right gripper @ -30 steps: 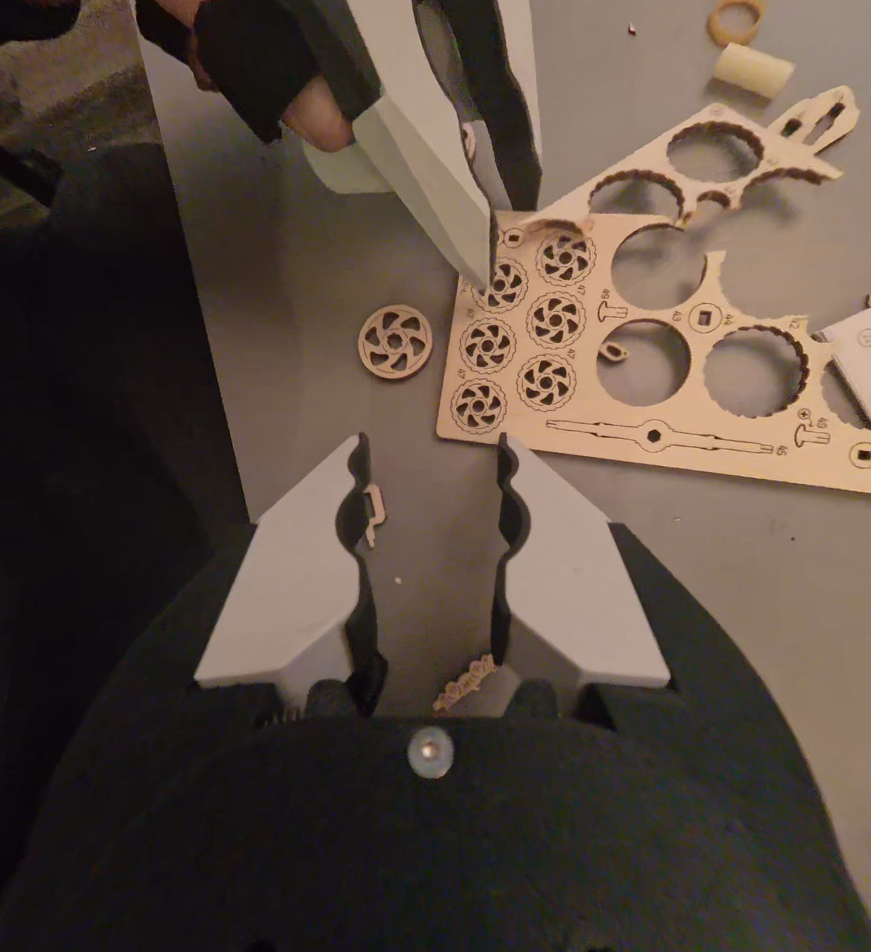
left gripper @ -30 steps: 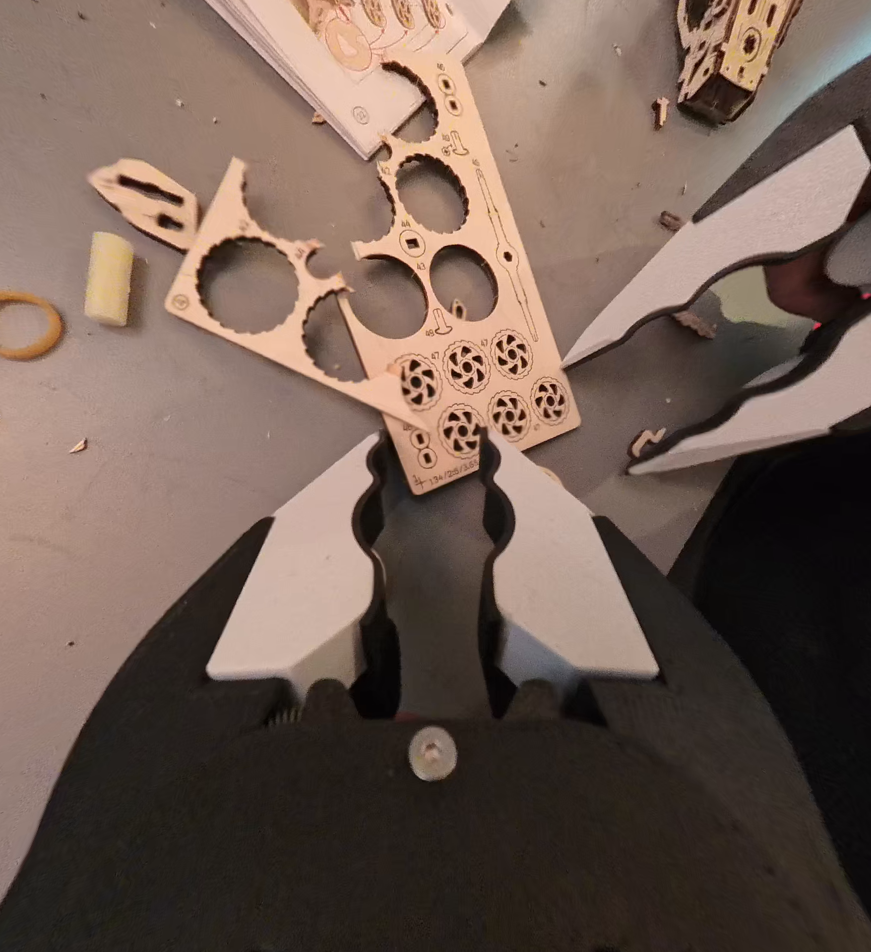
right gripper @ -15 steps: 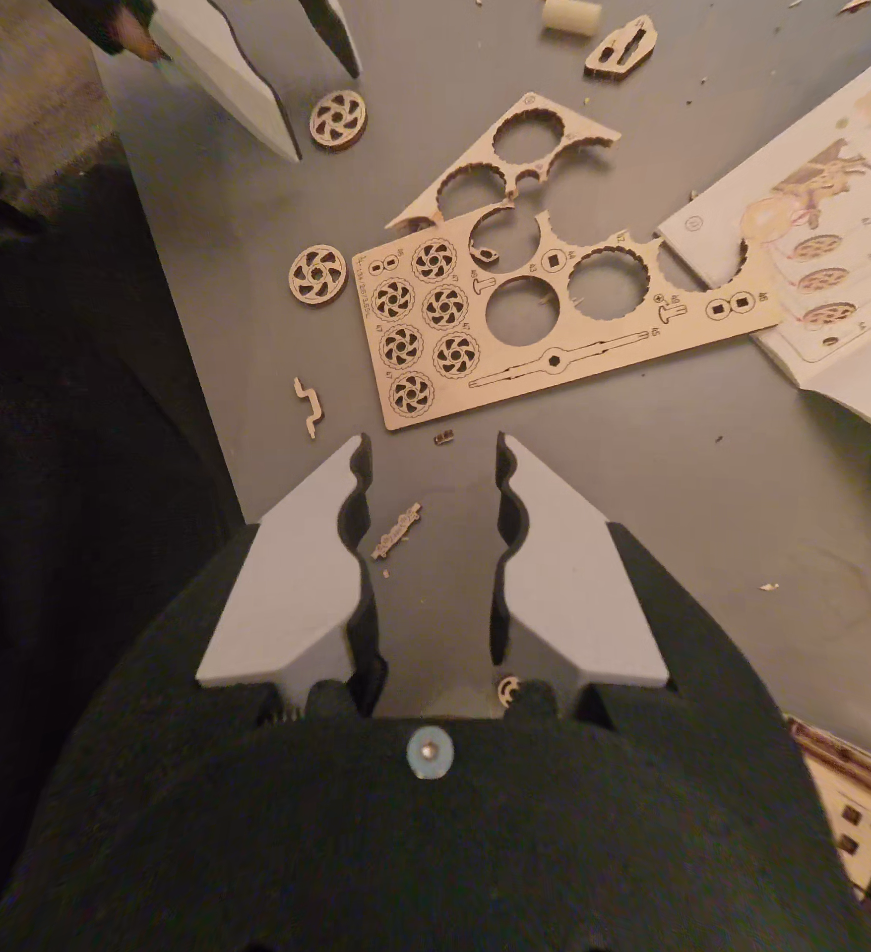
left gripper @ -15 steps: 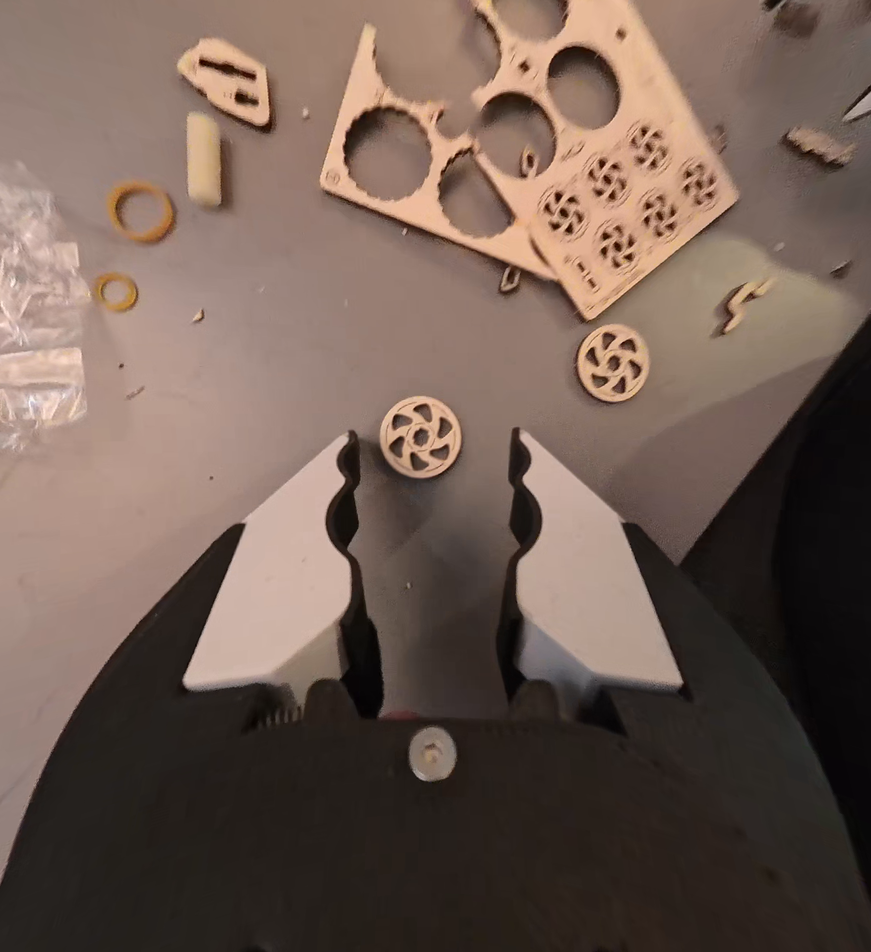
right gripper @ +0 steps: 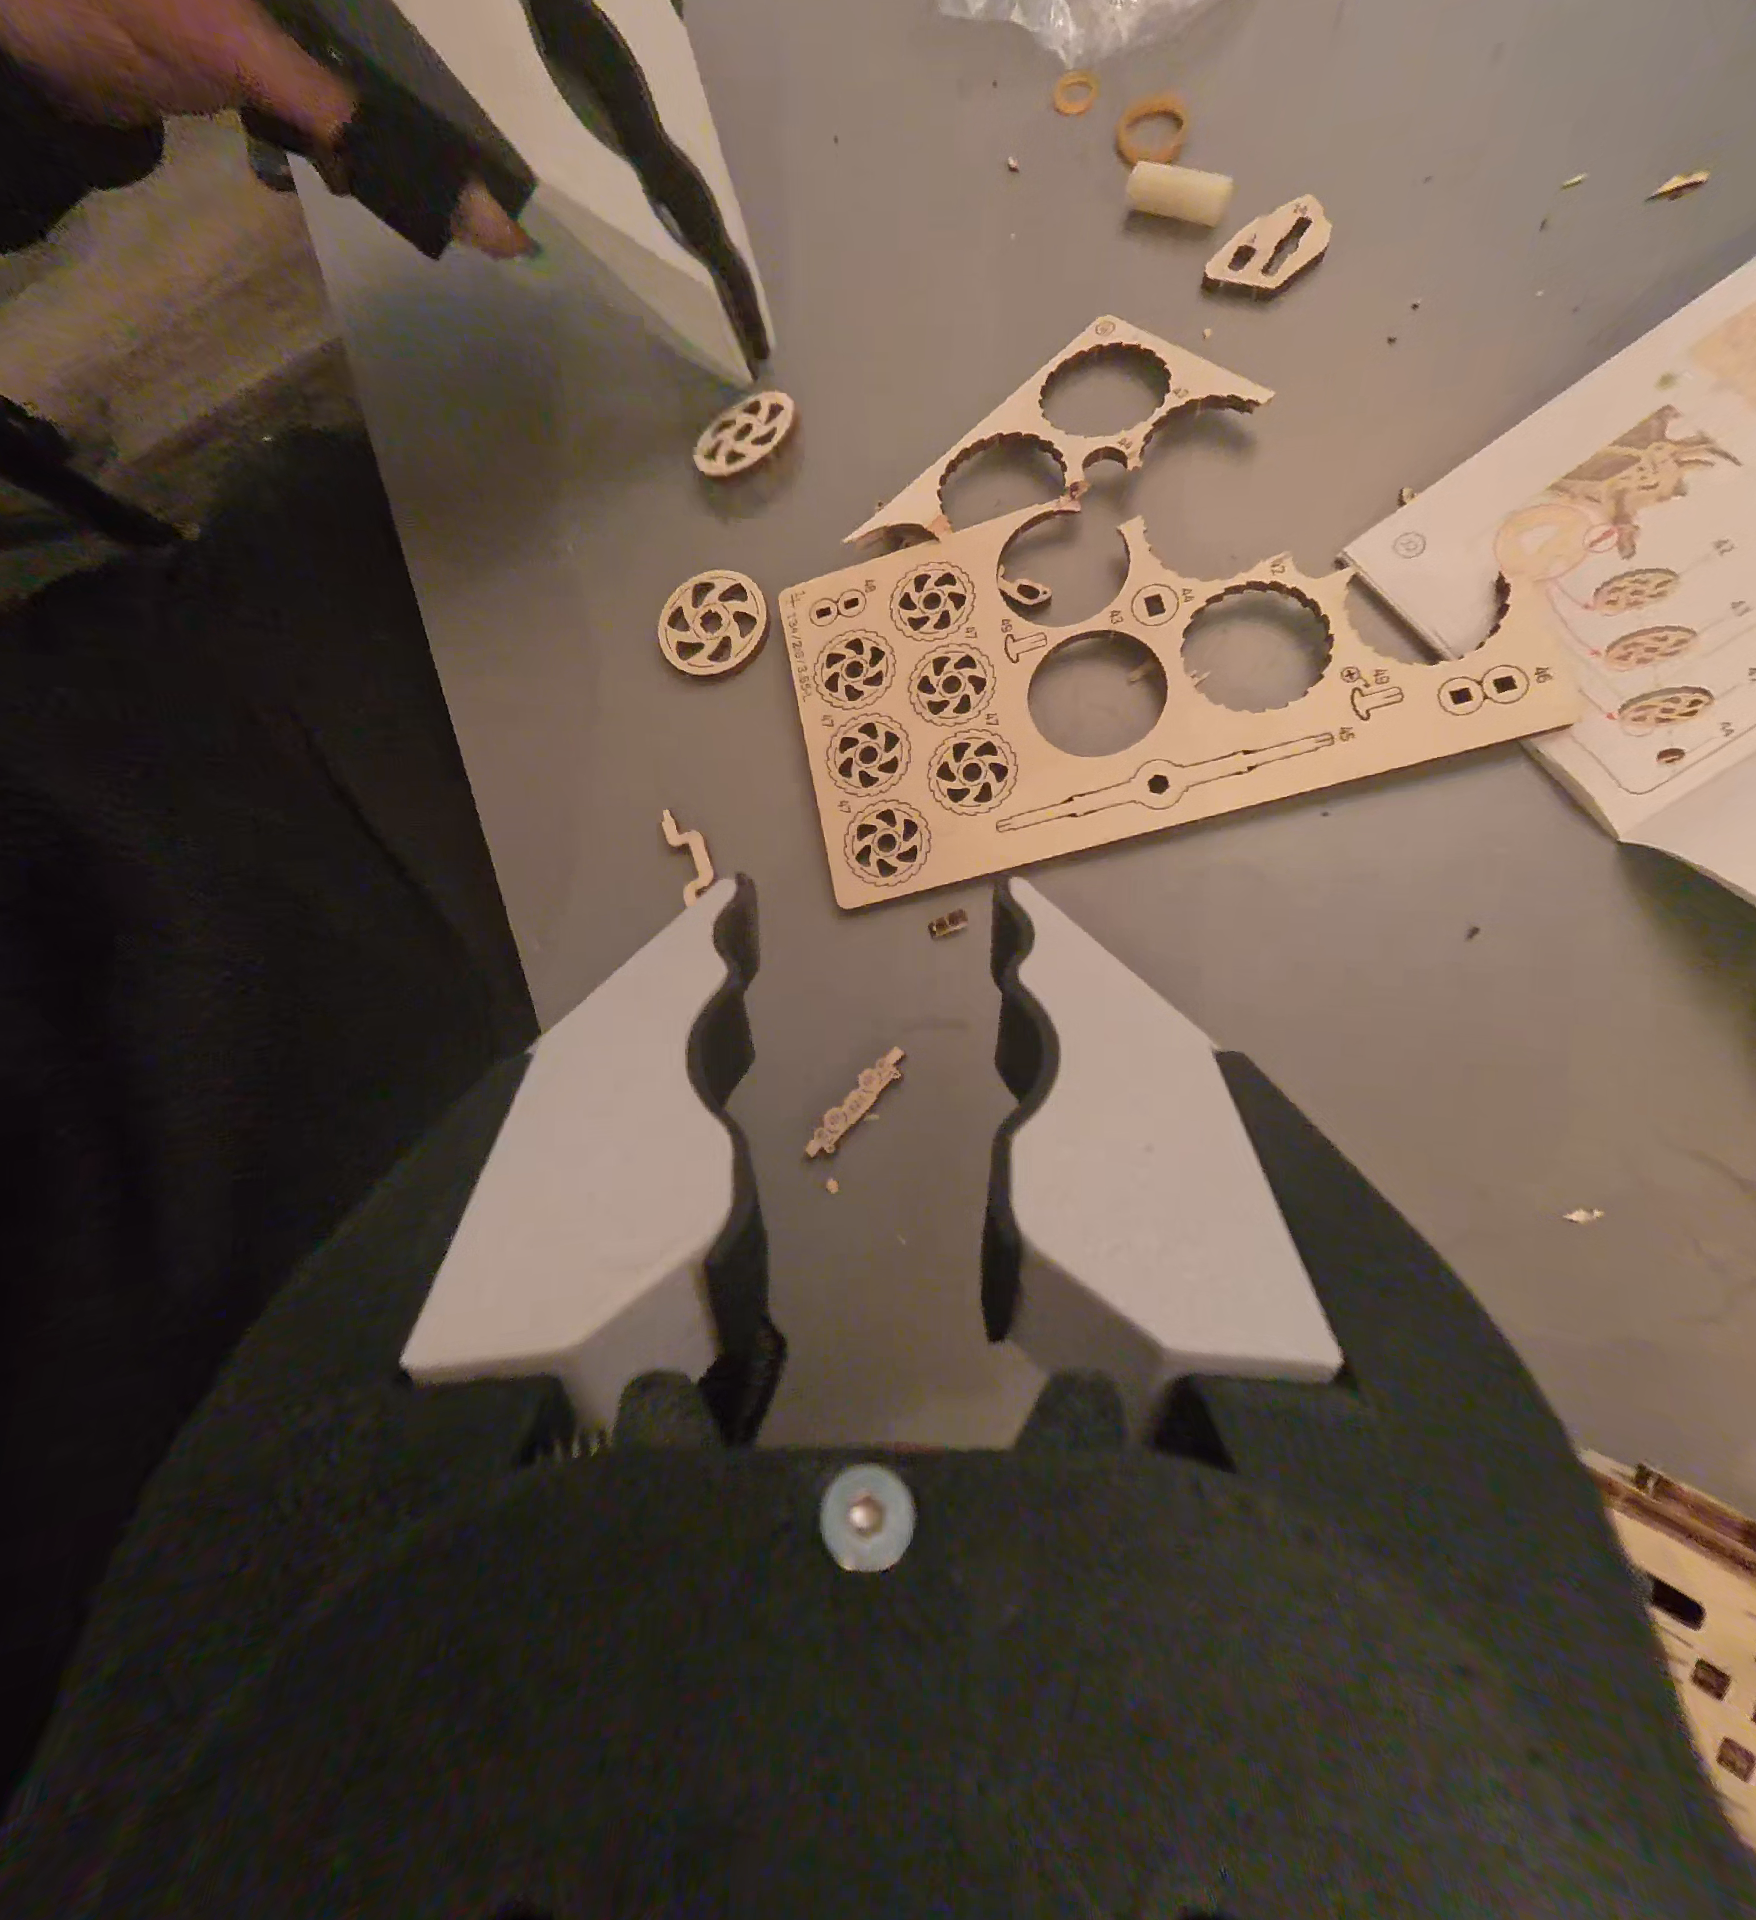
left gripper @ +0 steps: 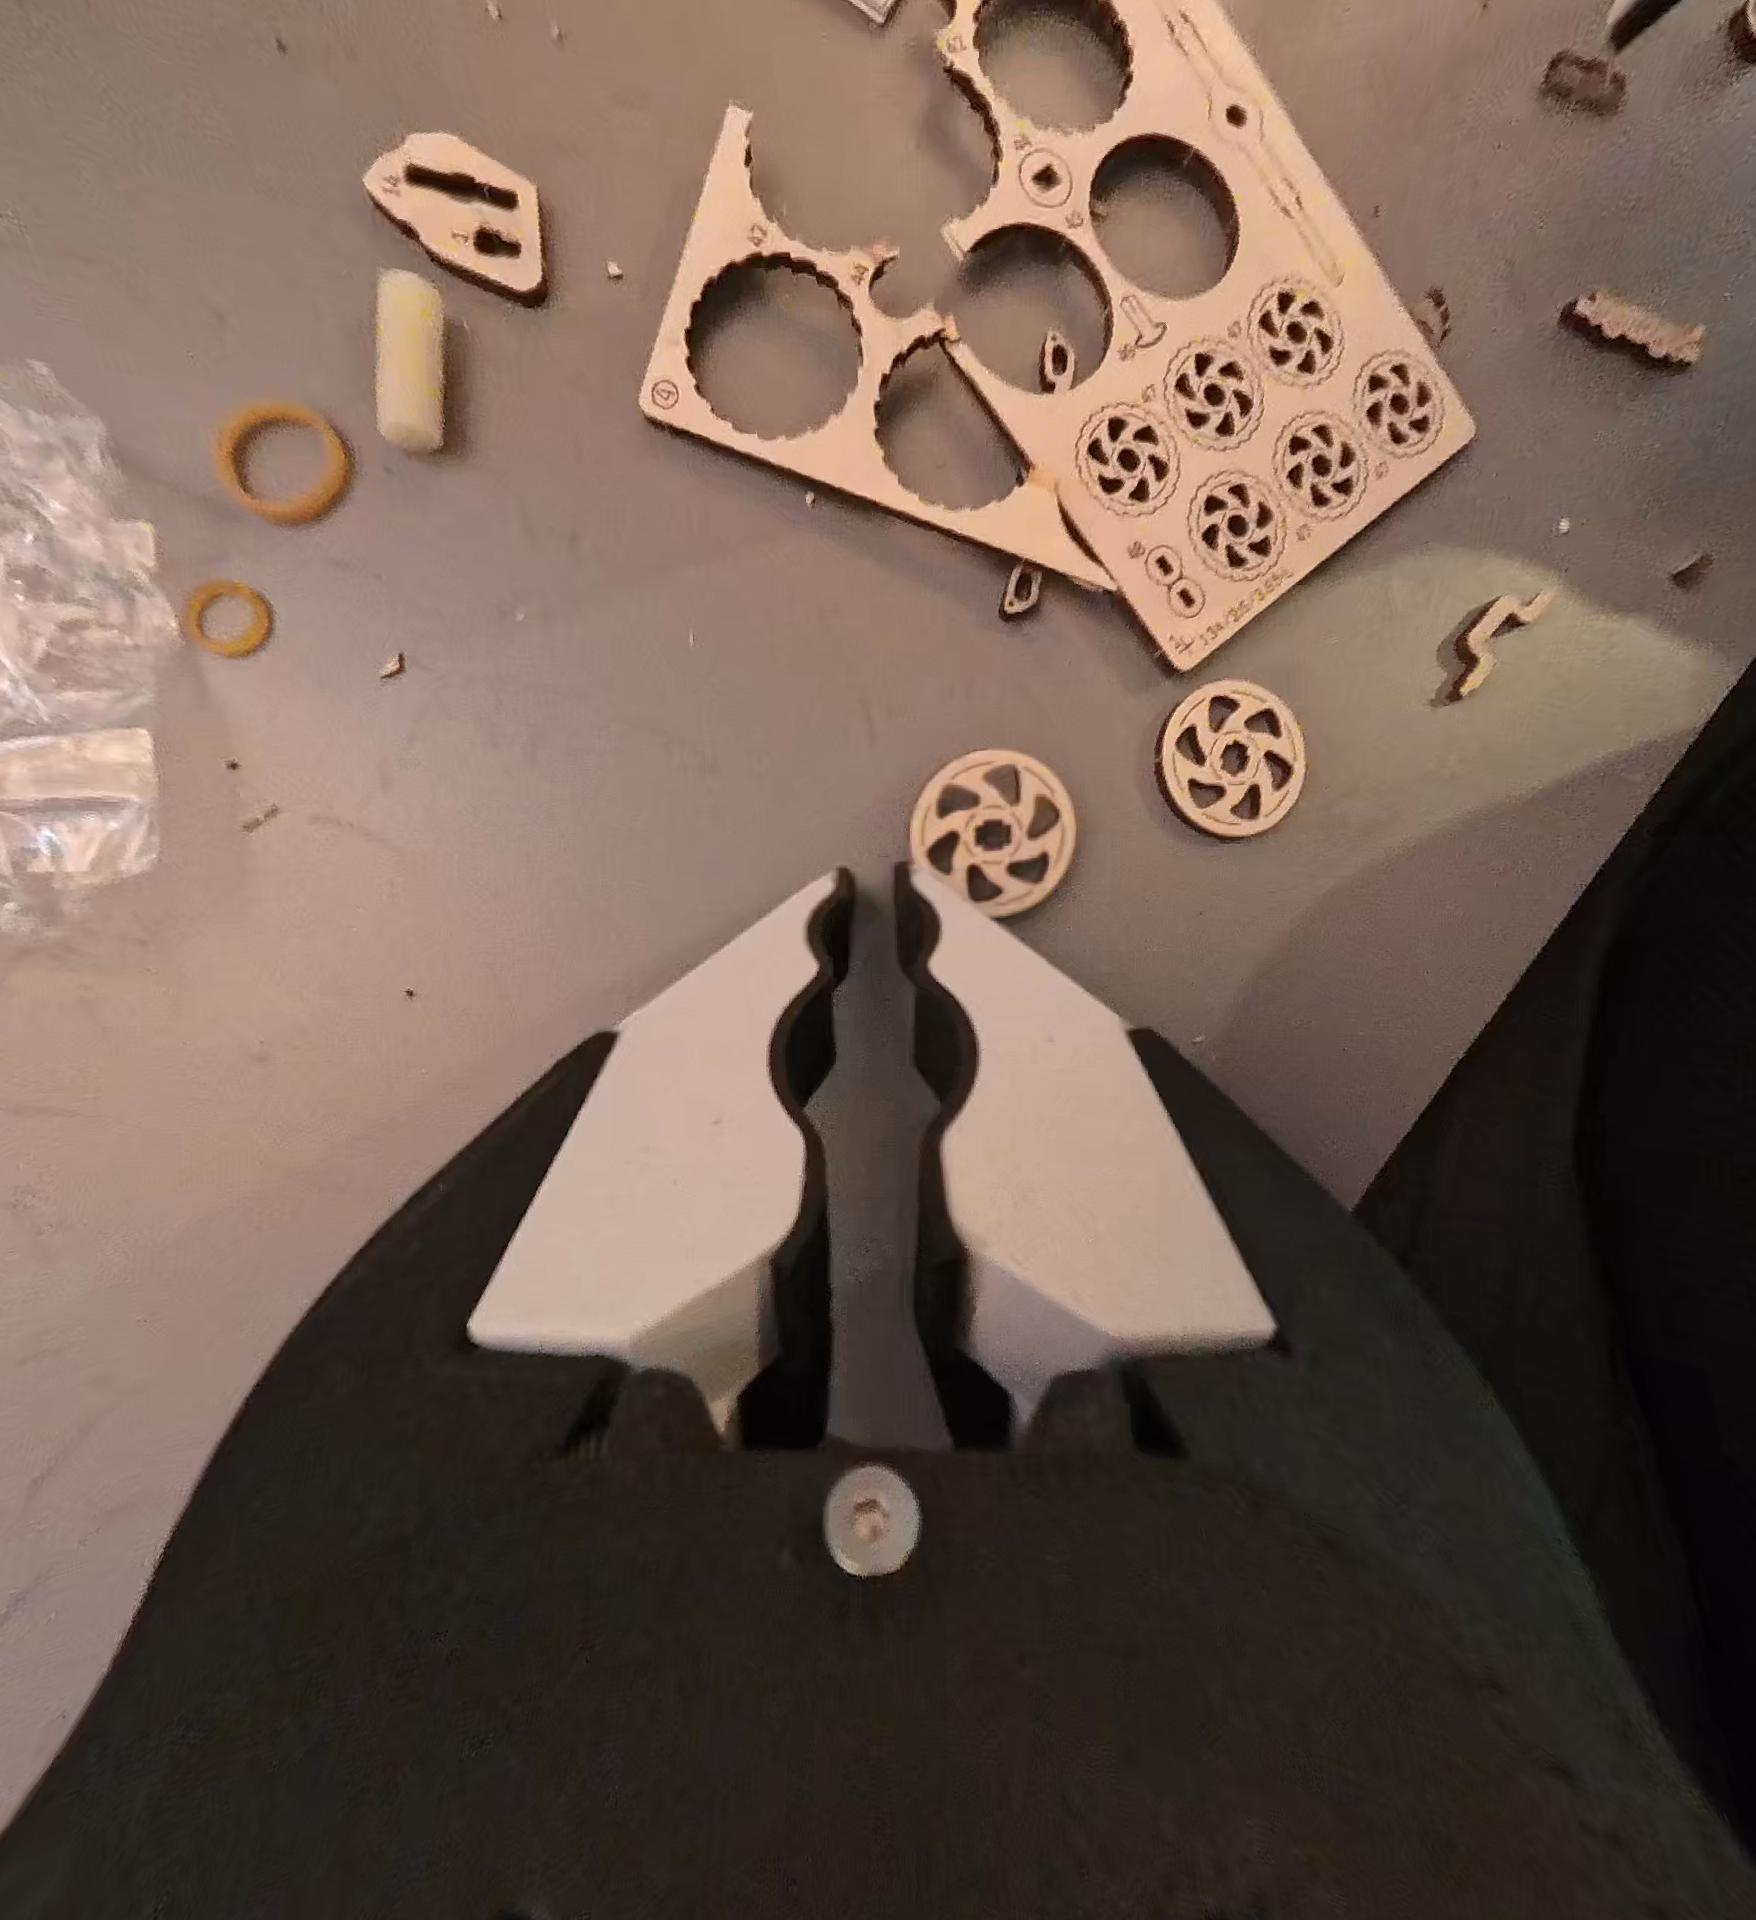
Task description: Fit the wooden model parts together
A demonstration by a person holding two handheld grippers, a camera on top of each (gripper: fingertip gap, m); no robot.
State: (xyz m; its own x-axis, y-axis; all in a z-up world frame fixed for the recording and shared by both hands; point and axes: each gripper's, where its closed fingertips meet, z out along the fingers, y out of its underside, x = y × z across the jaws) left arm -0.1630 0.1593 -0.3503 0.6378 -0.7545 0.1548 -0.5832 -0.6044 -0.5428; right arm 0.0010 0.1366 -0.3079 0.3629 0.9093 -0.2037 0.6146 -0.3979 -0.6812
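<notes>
Two loose wooden wheels lie on the grey table: one (left gripper: 993,834) touches or nearly touches the right fingertip of my left gripper (left gripper: 874,883), the other (left gripper: 1232,760) lies farther right. The left gripper is shut but for a narrow slit and holds nothing. In the right wrist view it (right gripper: 741,348) points down just above the first wheel (right gripper: 744,434). A wooden sheet (right gripper: 1113,717) still holds several wheels. My right gripper (right gripper: 869,904) is open and empty, with a small toothed strip (right gripper: 856,1101) on the table between its fingers.
A broken sheet piece (left gripper: 801,384), a slotted piece (left gripper: 458,213), a foam cylinder (left gripper: 409,358), two rubber rings (left gripper: 282,462) and a plastic bag (left gripper: 22,644) lie left. A Z-shaped piece (right gripper: 687,857), a booklet (right gripper: 1632,665) and a wooden model (right gripper: 1736,1662) are right. The table edge (left gripper: 1476,1039) is near. My right fingertips sit around 20 cm from my left ones.
My left gripper has closed from wide open, and the wheel that was between its tips now lies just right of them. The right gripper has drawn back slightly and stays open.
</notes>
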